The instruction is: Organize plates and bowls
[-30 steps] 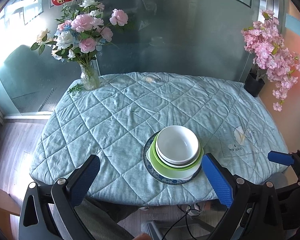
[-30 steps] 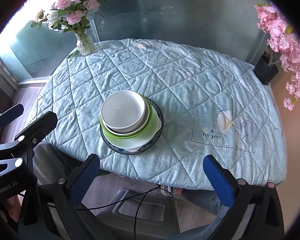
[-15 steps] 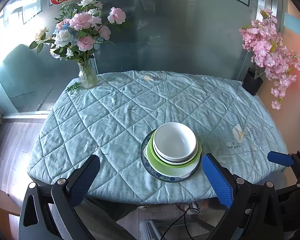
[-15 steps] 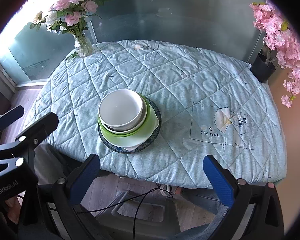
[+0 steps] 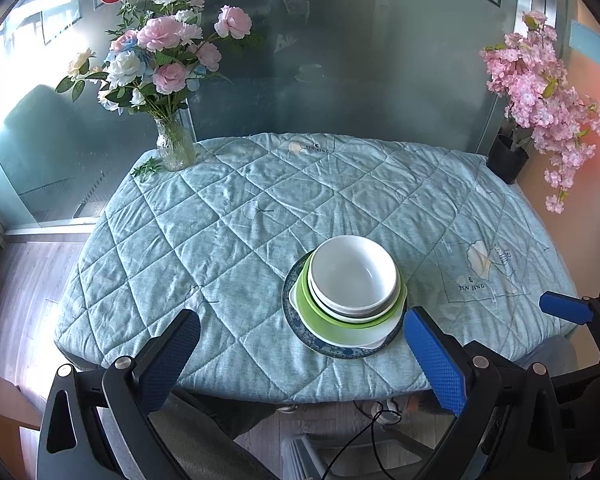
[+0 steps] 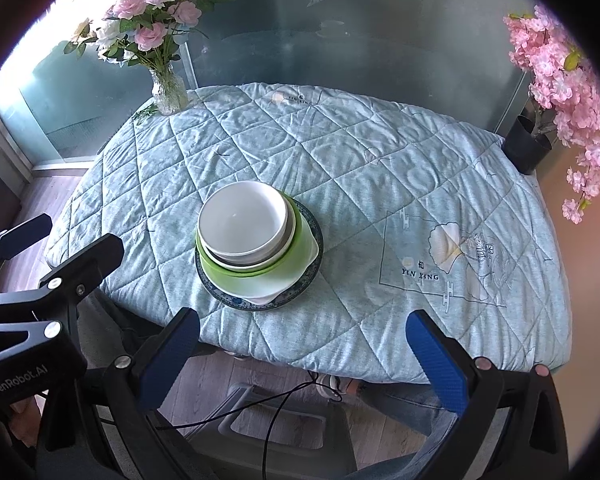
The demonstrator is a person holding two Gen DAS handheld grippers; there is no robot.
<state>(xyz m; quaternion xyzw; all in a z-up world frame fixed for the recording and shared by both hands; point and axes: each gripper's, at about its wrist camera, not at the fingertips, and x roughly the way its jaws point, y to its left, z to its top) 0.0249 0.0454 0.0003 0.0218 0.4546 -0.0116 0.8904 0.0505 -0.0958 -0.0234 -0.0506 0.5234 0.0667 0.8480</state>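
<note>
My table (image 5: 228, 216) carries one stack (image 5: 346, 300) near its front edge: bowls (image 5: 354, 272) nested on plates (image 5: 328, 340). Well behind the stack and to its left, a vase (image 5: 174, 146) stands at the far corner. Behind and right of the stack, a pot (image 5: 507, 157) sits just past the table's far right corner.

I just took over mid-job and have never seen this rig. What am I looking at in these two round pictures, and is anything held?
There is no robot arm: a person holds a two-finger tool in each hand, each carrying a fisheye camera that looks along its blue-padded jaws. One picture is from the left gripper, the other from the right gripper. Both are open and hold nothing. On the quilted tablecloth is one stack: a white bowl nested on other bowls and plates, with a blue-patterned plate at the bottom. A flower vase stands at the far left corner.
</note>
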